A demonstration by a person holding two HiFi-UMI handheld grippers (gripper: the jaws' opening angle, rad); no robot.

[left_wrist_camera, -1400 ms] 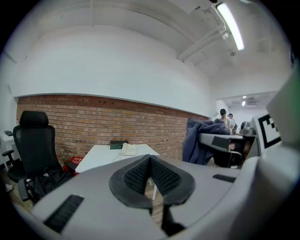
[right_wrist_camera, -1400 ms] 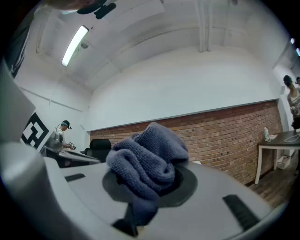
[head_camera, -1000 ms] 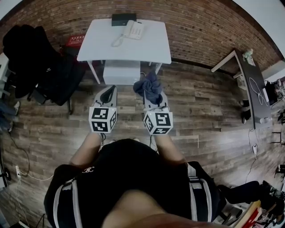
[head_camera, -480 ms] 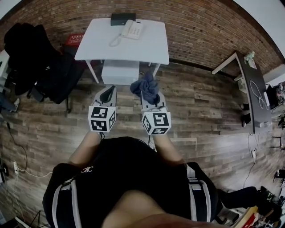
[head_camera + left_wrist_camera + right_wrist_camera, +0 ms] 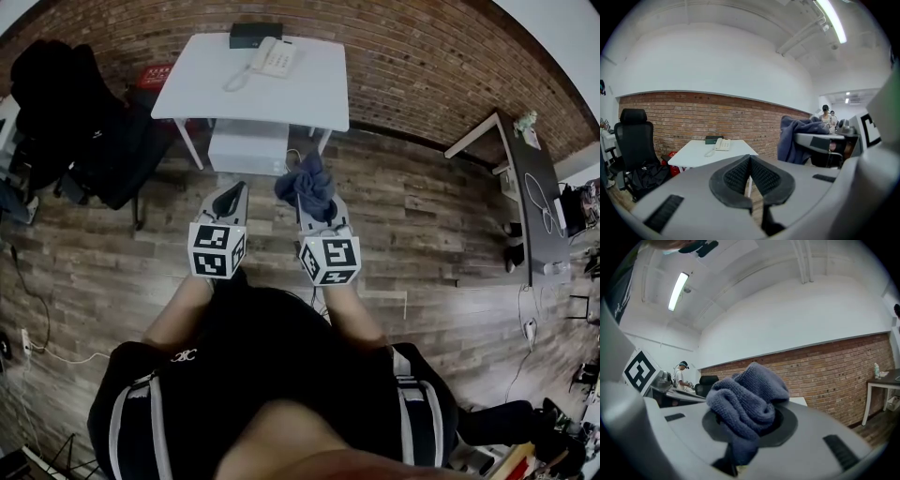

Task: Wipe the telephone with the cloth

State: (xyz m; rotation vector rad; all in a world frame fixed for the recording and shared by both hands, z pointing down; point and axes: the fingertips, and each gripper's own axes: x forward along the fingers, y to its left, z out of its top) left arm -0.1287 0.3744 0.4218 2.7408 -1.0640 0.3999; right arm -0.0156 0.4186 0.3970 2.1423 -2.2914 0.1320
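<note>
– Far end of the room, on the white table (image 5: 309, 94), sits the telephone (image 5: 272, 58), well apart from both tongs. Which step?
– Approach, I'd say; no wiping yet. Right gripper (image 5: 315, 204) is clamped on the bunched cloth (image 5: 307, 186). Left gripper (image 5: 231, 193) has jaws together, nothing btwn them.
– Next?
– Prob. close in on the table, then bring the cloth down onto the phone.
– Vs 1 s ago?
– Table's drifted a bit left in head view; grip on cloth unchanged.
</note>
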